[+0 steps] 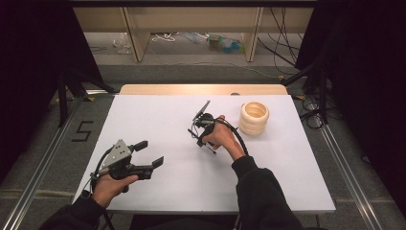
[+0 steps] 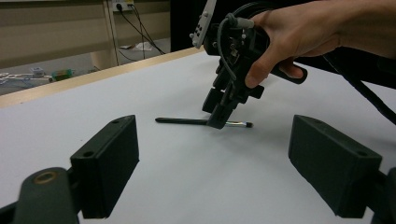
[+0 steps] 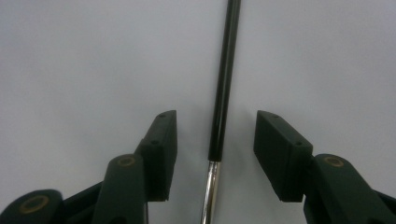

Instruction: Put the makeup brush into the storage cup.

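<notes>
A thin brush [image 3: 224, 84] with a black handle and a silver ferrule lies flat on the white table [image 1: 158, 115]. My right gripper [image 3: 215, 117] points down over it with one jaw on each side of the handle. A gap shows on both sides, so the pads are not touching the brush. In the left gripper view the same brush [image 2: 182, 121] lies across the table under the right gripper [image 2: 218, 120], which a hand holds from above. My left gripper [image 1: 151, 153] rests open near the front left of the table, with nothing between its fingers.
A cream ribbed ring-shaped container [image 1: 254, 118] stands at the back right of the table, to the right of the right hand. Black curtains flank the table, and cables lie on the floor beyond its far wooden edge [image 1: 201, 89].
</notes>
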Available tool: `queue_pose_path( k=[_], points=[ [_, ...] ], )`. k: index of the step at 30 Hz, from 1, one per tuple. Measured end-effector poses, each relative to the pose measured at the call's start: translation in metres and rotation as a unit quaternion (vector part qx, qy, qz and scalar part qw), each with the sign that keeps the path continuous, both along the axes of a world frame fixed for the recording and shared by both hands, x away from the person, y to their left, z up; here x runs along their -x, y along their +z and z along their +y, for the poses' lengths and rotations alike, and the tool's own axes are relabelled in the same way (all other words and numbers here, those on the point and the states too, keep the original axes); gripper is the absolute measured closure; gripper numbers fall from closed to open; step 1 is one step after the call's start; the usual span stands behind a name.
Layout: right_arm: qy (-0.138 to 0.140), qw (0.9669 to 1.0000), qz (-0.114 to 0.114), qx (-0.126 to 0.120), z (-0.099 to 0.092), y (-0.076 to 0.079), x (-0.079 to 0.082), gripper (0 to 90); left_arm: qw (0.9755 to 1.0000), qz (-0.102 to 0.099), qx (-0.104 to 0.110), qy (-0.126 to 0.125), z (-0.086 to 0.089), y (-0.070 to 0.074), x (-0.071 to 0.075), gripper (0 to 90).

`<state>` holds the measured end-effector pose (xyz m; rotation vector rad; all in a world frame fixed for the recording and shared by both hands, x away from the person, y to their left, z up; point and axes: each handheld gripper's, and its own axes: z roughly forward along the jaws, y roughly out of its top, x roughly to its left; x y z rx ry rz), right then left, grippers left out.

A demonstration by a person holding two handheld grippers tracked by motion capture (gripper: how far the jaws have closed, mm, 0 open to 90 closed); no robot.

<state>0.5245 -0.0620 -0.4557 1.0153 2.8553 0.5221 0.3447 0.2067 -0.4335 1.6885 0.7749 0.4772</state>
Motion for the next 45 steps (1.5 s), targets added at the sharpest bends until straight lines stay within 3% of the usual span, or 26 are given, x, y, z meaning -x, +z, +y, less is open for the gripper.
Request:
queue_pose_path(
  k=[20,30,45],
  points=[
    [-0.003,0.9998,0.015,0.01,0.0005,-0.0033,-0.0021,63.8,1.0,-0.001,-0.005,0.001,0.0003,0.0009,0.0004,16.1],
    [0.003,0.9998,0.011,0.014,0.0026,-0.0039,-0.0022,67.0,1.0,-0.001,-0.006,-0.001,0.0001,0.0008,0.0003,16.1],
    [-0.001,0.9991,0.001,0.041,0.0077,-0.003,-0.0002,74.2,0.9999,-0.005,-0.01,-0.003,0.0009,0.0014,0.0001,16.1]
  ],
)
